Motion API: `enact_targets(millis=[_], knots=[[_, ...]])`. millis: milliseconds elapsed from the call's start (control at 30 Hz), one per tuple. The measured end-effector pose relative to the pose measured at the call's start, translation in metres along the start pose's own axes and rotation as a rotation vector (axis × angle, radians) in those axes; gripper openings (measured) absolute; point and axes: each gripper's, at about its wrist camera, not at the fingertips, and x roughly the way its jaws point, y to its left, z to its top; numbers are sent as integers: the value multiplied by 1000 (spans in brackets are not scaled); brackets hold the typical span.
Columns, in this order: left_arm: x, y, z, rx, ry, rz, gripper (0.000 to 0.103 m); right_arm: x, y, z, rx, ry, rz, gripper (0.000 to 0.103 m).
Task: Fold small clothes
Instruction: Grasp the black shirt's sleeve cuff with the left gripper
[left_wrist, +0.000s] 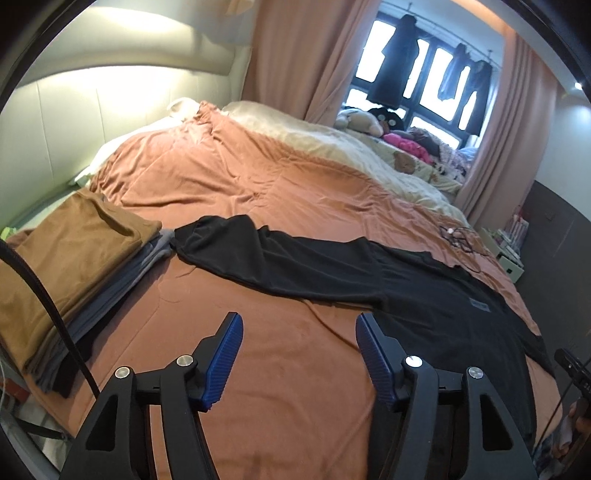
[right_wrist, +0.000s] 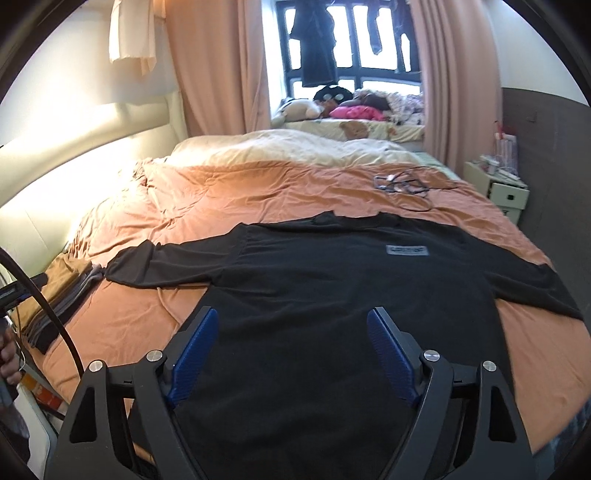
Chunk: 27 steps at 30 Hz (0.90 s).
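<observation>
On an orange-brown bedspread (left_wrist: 258, 177), seen from the left wrist camera, a black T-shirt (left_wrist: 424, 291) lies spread flat, one sleeve reaching left toward a stack of folded clothes (left_wrist: 74, 266) at the bed's left edge. The sleeve tip rests just beside the stack, whose top piece is tan, with grey and dark layers beneath. The left gripper (left_wrist: 299, 354) hangs above bare bedspread beside the shirt's lower edge, its blue-padded jaws spread apart with nothing between them. A cream blanket (left_wrist: 332, 140) covers the far part of the bed, and a tangle of dark cable (left_wrist: 456, 238) lies on the cover beyond the shirt. Dark garments (left_wrist: 399, 62) hang in the window between pink curtains (left_wrist: 306, 55), with soft toys piled on the sill below.

From the right wrist camera, the T-shirt (right_wrist: 314, 288) fills the middle of the frame, front side up, a small grey label (right_wrist: 406, 250) on its chest and both sleeves stretched outward. The right gripper (right_wrist: 291, 350) hovers over the shirt's lower body, jaws wide and gripping nothing; whether the fingertips touch the fabric cannot be told. The folded stack (right_wrist: 62, 291) sits far left, and a hand (right_wrist: 9, 358) shows at the left edge. A white bedside cabinet (right_wrist: 498, 188) stands at the far right of the bed.
</observation>
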Motion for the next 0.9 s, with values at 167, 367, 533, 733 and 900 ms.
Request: enact_targets(millis=[167,367,533,733,900], knots=[[58,24,21,-63,77,3,54,49,-8,21,-18,61,51,66],[126,49,35,-124,167,33,49,110,-23,45,-28,146,100,57],[177,64,42,-184,228,45,49,156,-30,66,-42,183,118,51],[226,77,41,-224,297,78,49,208,-31,80,-62,240,158,40],[265,87,38,-245,338,132,27,249,-25,88,-59,289,187,28]])
